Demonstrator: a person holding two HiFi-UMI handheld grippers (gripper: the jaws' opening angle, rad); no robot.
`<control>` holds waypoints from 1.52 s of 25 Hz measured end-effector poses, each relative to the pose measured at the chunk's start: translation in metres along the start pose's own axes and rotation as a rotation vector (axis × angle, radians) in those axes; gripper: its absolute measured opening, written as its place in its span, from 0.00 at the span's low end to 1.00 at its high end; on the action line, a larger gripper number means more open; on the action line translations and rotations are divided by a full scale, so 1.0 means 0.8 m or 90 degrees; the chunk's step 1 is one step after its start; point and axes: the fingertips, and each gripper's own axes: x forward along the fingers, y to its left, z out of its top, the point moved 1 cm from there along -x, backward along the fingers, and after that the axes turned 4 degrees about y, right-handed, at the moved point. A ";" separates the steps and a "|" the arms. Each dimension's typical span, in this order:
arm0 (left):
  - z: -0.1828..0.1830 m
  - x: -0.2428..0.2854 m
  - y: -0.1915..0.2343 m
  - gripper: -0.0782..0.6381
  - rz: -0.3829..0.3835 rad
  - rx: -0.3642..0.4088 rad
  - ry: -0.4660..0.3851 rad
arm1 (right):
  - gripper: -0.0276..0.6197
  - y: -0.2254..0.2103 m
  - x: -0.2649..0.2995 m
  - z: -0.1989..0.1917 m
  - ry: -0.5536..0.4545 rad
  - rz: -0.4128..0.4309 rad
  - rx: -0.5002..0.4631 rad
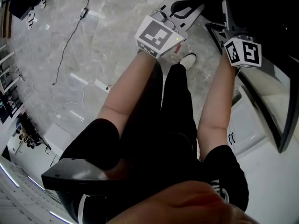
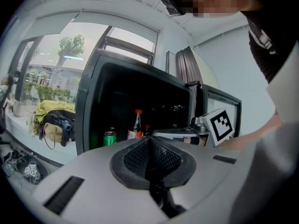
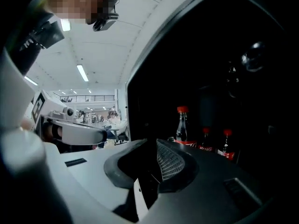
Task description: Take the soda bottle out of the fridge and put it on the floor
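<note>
The black fridge (image 2: pixel 88 101) stands open in front of both grippers. In the left gripper view a soda bottle (image 2: pixel 136 125) with a red cap and label stands inside it, beside a green can (image 2: pixel 109 138). The right gripper view shows three red-capped soda bottles in the dark interior, the nearest (image 3: pixel 181 125) being the tallest. My left gripper (image 2: pixel 149 141) is shut and empty, short of the fridge. My right gripper (image 3: pixel 156 146) is shut too, with nothing between its pads, level with the fridge's opening. In the head view the left gripper (image 1: pixel 194 4) and the right gripper (image 1: pixel 228 14) point toward the dark fridge (image 1: pixel 266 13).
The fridge door (image 1: pixel 273 106) hangs open at the right. A cable (image 1: pixel 70 36) and a power strip (image 1: pixel 96 84) lie on the marble floor at the left. The person's legs and a shoe (image 1: pixel 188 60) are below the grippers. Bags (image 2: pixel 56 125) sit by the window.
</note>
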 end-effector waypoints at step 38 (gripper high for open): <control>-0.031 0.039 0.082 0.12 -0.002 -0.030 -0.011 | 0.54 -0.074 0.110 0.009 -0.004 -0.106 -0.084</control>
